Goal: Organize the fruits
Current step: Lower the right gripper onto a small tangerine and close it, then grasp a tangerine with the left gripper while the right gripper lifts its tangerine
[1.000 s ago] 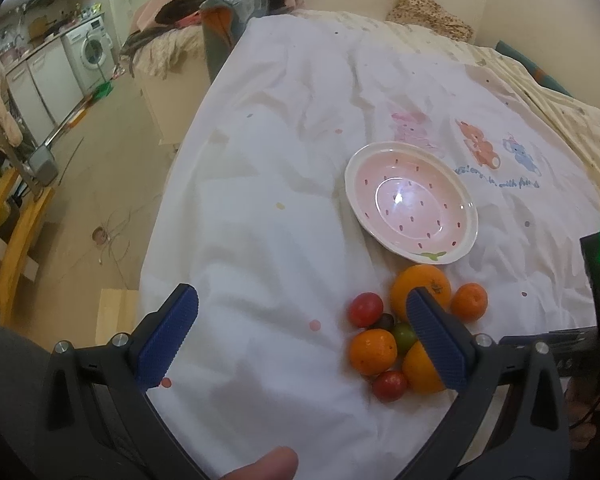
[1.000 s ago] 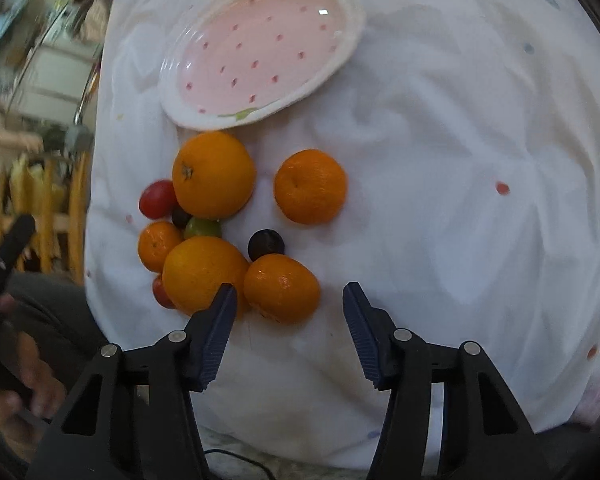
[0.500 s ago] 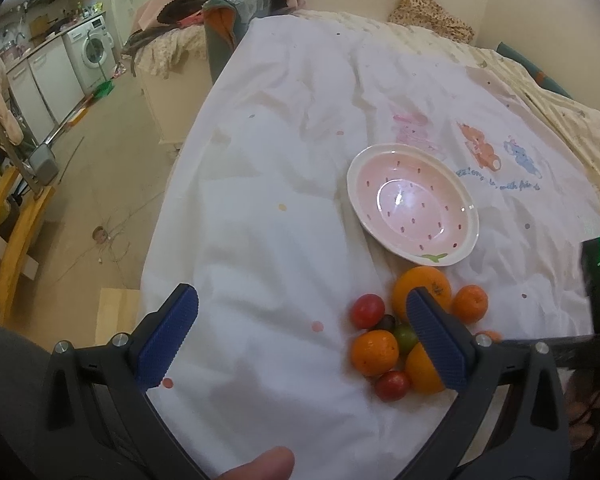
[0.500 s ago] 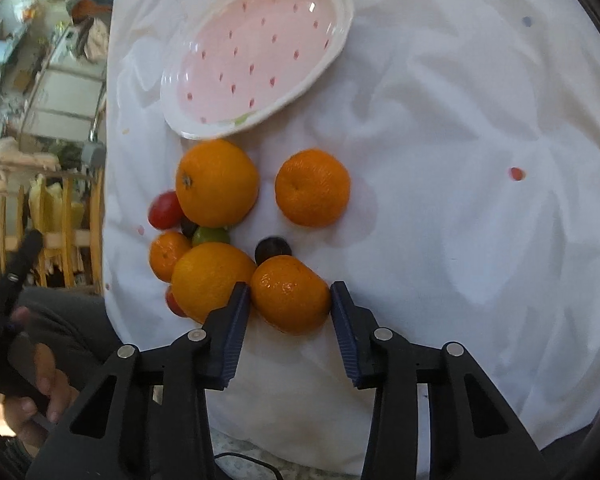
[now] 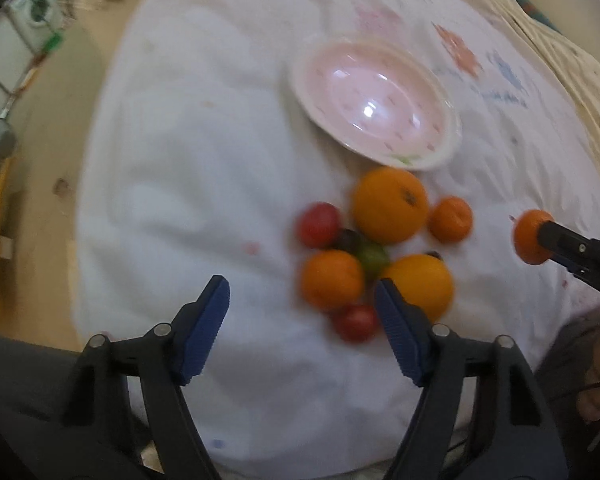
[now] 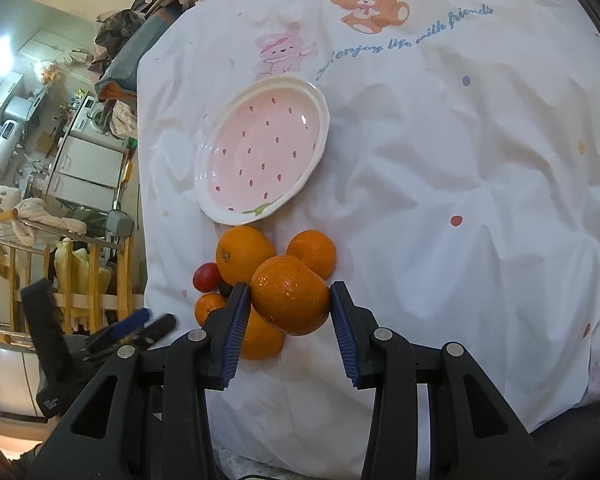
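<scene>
My right gripper (image 6: 290, 312) is shut on a mandarin (image 6: 290, 300) and holds it above the cloth, in front of the fruit pile; it also shows in the left wrist view (image 5: 529, 236). A pink strawberry-print bowl (image 6: 260, 152) sits empty beyond the pile, also seen in the left wrist view (image 5: 373, 102). The pile holds a big orange (image 5: 389, 204), a small mandarin (image 5: 449, 220), another orange (image 5: 419, 284), a mandarin (image 5: 331, 280), two red tomatoes (image 5: 317, 224), a green one (image 5: 371, 258). My left gripper (image 5: 301, 316) is open and empty, low over the pile's near side.
The fruit lies on a white printed cloth (image 6: 459, 160) over a table whose left edge (image 5: 88, 184) drops to the floor. Wooden chairs (image 6: 80, 272) and kitchen units (image 6: 88, 160) stand to the left. The left wrist view is blurred.
My right gripper closed on the mandarin and lifted it off the cloth. My left gripper came down and forward toward the pile, staying open.
</scene>
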`<state>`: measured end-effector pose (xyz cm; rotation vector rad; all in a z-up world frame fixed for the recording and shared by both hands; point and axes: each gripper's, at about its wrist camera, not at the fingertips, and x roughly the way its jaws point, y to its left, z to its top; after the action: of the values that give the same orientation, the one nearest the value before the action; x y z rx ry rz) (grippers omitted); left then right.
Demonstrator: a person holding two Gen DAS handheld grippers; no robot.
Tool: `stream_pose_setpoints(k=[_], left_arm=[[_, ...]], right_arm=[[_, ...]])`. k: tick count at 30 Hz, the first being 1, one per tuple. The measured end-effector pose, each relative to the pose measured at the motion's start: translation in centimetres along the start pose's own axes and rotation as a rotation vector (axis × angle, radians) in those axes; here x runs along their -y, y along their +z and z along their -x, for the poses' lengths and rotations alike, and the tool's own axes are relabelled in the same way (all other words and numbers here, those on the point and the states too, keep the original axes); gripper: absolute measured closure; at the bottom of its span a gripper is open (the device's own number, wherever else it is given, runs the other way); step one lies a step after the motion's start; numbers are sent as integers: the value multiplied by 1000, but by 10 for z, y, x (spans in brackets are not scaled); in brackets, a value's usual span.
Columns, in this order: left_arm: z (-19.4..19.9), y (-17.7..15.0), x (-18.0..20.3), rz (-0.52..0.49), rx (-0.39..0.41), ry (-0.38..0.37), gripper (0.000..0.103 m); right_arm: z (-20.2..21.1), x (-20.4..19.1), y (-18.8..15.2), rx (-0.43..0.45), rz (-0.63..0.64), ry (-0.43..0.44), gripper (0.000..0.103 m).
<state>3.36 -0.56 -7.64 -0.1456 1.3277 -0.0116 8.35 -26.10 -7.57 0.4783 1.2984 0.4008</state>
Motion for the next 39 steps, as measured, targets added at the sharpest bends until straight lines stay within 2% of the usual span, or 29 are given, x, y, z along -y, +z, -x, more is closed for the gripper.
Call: stream_pose_setpoints(k=[2, 5, 8, 12, 14, 15, 17, 25, 32, 39], left_arm=[[-10, 5, 9, -3, -30, 22, 34], [-23, 9, 9, 47, -79, 32, 48], [-31, 12, 1, 135, -117, 6, 48], [-47, 11, 0, 168, -193, -18, 48], [-49, 10, 0, 177, -197, -10, 50], [-50, 9, 1, 178, -203, -14, 60], [-53, 8, 2, 174, -214, -30, 65], [-34, 2, 9, 125, -171, -38, 69], [12, 7, 6, 71, -36, 1, 69], [48, 42, 0, -5, 124, 67, 69]], right_arm=[[1, -1, 0, -1, 2, 2, 60], [2, 0, 0, 4, 2, 11, 60], [4, 2, 0, 4, -6, 25, 60], [6, 1, 0, 9, -9, 39, 60], [6, 0, 1, 10, -8, 43, 60], [6, 0, 1, 10, -7, 44, 60], [4, -1, 2, 8, -6, 43, 60], [6, -1, 1, 18, -10, 43, 60], [8, -5, 0, 29, 5, 44, 60], [18, -8, 0, 75, 14, 75, 60]])
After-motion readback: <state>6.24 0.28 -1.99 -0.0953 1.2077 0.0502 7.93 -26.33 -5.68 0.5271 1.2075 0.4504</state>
